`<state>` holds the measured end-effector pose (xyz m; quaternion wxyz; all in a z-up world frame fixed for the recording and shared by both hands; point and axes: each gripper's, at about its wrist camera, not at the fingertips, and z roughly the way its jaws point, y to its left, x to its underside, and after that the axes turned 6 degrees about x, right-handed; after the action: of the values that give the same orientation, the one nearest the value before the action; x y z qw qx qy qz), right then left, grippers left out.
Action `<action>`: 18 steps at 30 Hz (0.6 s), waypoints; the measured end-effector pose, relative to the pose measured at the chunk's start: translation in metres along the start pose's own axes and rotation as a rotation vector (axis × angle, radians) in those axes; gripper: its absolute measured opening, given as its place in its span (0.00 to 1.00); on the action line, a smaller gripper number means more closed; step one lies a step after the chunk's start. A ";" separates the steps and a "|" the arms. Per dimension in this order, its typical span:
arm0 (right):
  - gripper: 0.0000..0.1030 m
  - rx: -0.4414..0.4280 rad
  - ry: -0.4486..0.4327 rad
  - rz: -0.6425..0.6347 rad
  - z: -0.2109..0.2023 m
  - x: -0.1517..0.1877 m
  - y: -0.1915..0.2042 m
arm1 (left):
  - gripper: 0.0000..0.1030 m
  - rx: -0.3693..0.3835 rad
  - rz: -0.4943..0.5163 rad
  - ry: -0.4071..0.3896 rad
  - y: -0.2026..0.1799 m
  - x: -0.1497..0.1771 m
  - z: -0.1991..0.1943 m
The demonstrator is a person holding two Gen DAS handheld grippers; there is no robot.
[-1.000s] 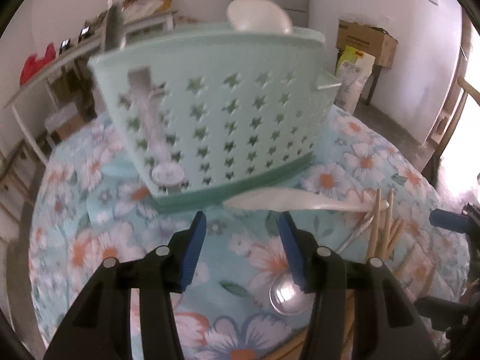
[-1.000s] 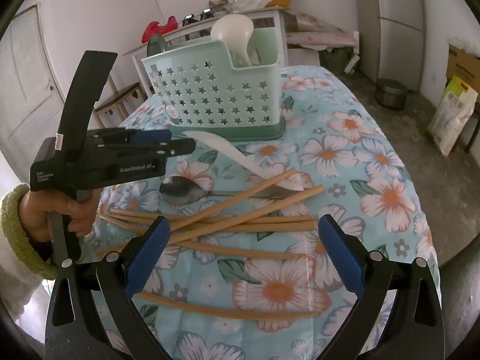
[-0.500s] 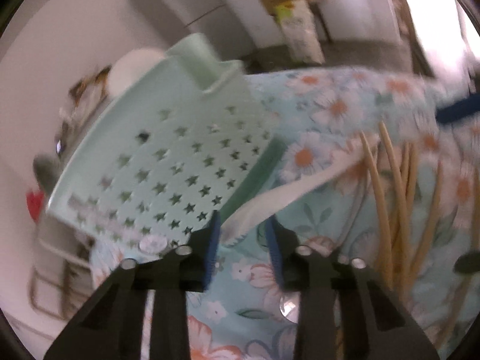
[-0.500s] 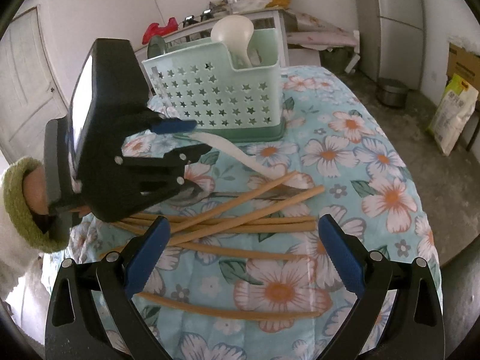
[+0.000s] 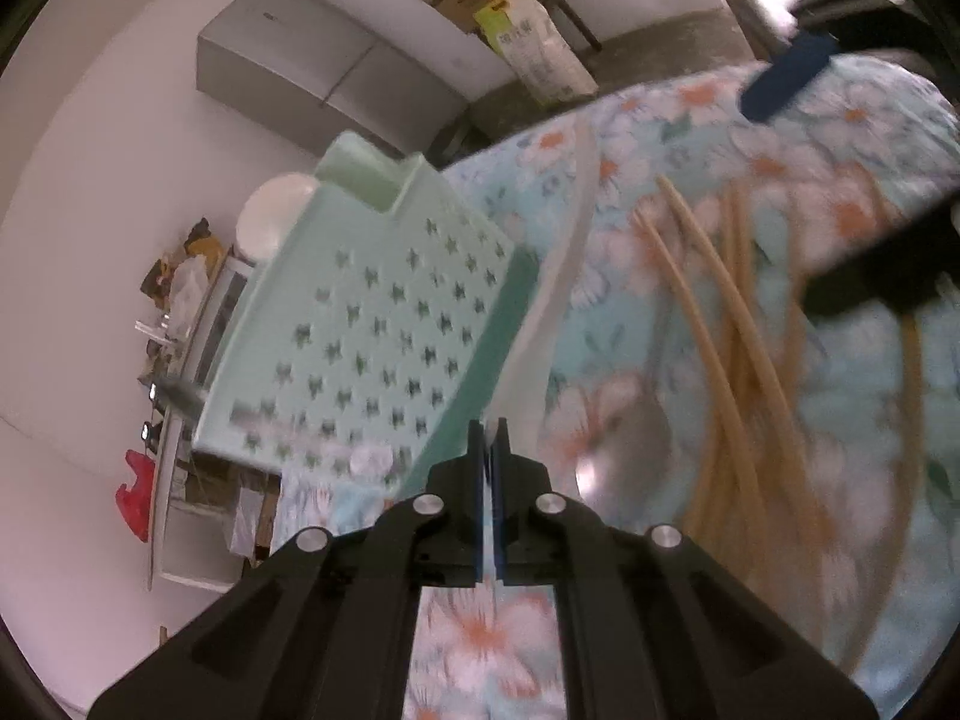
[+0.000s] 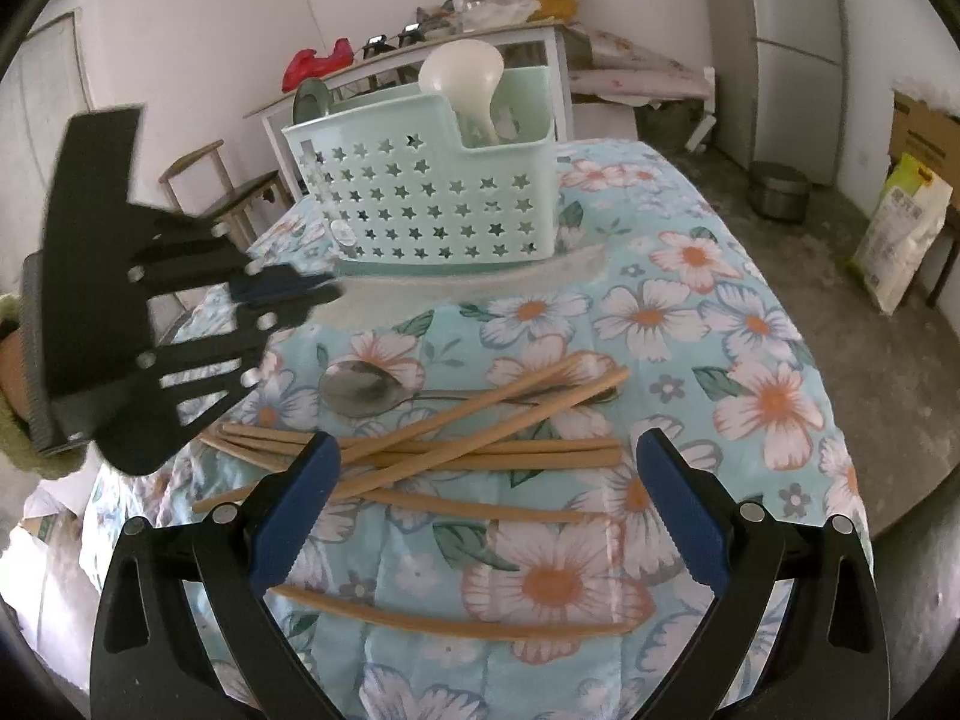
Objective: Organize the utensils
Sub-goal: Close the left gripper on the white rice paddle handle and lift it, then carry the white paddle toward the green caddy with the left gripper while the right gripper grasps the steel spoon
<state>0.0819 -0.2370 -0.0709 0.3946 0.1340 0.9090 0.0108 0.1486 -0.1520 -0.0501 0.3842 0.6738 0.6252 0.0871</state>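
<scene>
basket [image 6: 432,198] behind spoon [image 6: 360,387] | chopsticks [image 6: 480,444] before spoon | all on table [image 6: 750,324]

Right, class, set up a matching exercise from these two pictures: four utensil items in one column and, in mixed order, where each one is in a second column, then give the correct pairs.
Column one:
1. white ladle
2. white flat spoon
3. metal spoon
4. chopsticks

Column two:
A. lying loose in a crossed pile on the floral cloth
B. standing in the green caddy
C. pinched between the pads of the left gripper
D. on the cloth, handle running under the wooden sticks

Pairs: 1-B, 2-C, 3-D, 4-A
</scene>
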 end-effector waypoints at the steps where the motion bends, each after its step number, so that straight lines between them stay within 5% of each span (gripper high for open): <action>1: 0.92 -0.001 -0.001 -0.002 0.000 0.000 0.001 | 0.02 -0.002 -0.001 0.021 -0.002 0.008 -0.002; 5: 0.92 -0.004 0.002 -0.007 0.000 0.002 0.004 | 0.02 0.026 -0.096 0.073 0.002 0.031 0.000; 12: 0.92 -0.010 0.004 -0.019 -0.002 0.000 0.009 | 0.04 0.146 -0.384 0.041 0.034 0.049 0.005; 18: 0.92 0.003 -0.005 -0.029 -0.005 0.000 0.011 | 0.05 0.210 -0.455 0.057 0.027 0.058 0.018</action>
<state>0.0811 -0.2264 -0.0662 0.3970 0.1213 0.9098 0.0036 0.1924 -0.1044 -0.0666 0.3042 0.5491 0.7769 -0.0481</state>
